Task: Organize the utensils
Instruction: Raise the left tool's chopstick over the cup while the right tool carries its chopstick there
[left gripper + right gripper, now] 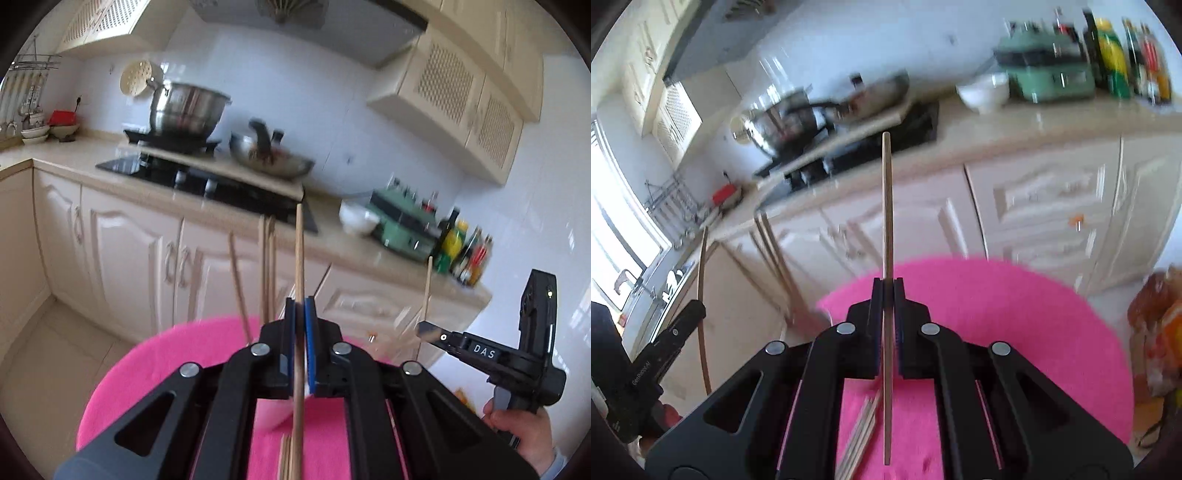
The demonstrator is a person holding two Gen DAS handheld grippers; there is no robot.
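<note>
Lettering first: "DAS" in white on the side of the right gripper [424,329], seen from the left wrist view; small pale print on the side of the left gripper [690,308] in the right wrist view, too blurred to read with confidence. Both pairs of jaws closed down to a sliver, each pinching a single wooden chopstick. Left gripper [300,308] clamped with blue pads on a chopstick [300,251] standing up out of the jaws toward the stove, lower end running back under the gripper body. Right gripper [888,291] clamped on another chopstick [886,206], likewise pointing upward (its lower end visible between the arms, above the cloth). Below both, a round table under a bright pink cloth [1015,314], with a small bundle of loose chopsticks [862,435] lying on it, partly hidden by the gripper frame. More chopsticks [267,266] upright beyond the left jaws, bases hidden, container not visible. Hand [517,424] on the right gripper's handle, cut by the frame edge. Behind, motion-blurred: steel pot [188,110], wok [273,158], white bowl [356,218], green appliance [402,221], bottles [461,251] with unreadable labels.
</note>
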